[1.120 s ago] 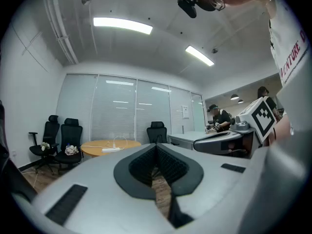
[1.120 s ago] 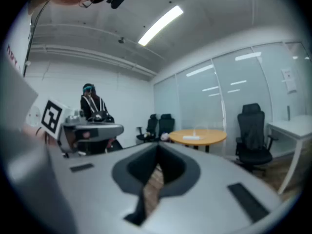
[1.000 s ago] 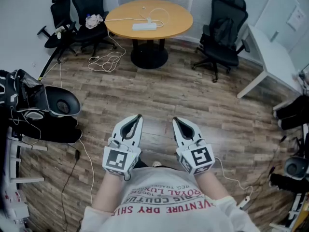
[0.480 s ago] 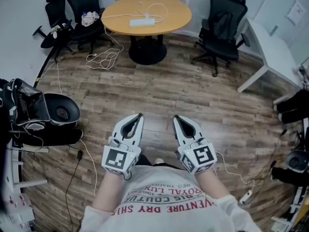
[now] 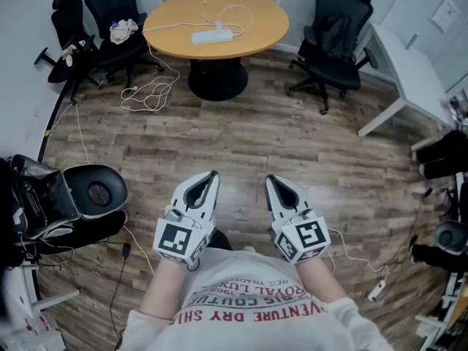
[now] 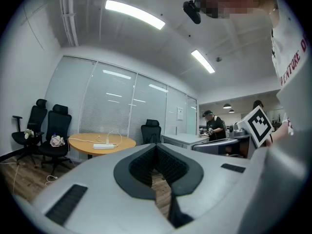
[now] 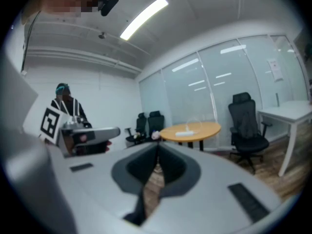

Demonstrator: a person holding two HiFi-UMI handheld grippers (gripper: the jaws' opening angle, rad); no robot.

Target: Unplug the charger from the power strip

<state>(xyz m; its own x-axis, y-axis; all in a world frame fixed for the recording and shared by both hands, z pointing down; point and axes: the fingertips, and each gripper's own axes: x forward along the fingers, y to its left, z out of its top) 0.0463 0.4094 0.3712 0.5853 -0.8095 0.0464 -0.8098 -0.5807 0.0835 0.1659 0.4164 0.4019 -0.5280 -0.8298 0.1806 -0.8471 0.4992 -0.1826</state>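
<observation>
The charger (image 6: 107, 141) is a tiny white stub, its detail too small to read, upright on the white power strip (image 5: 213, 36) on the far round table (image 5: 256, 20). Near, the left hand-held gripper (image 5: 208, 175) and right hand-held gripper (image 5: 270, 179) have jaws together, empty.

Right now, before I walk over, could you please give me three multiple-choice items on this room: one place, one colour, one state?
1. The white power strip lies on: A) a sofa B) the round table C) a bookshelf.
2. The table top is: A) white B) black C) orange-brown.
3. The left gripper and right gripper are: A) shut and empty B) wide open C) gripping a plug.
Answers: 1 B, it sits mid-table; 2 C, the head view shows warm wood; 3 A, each gripper's fingers meet with nothing between.
</observation>
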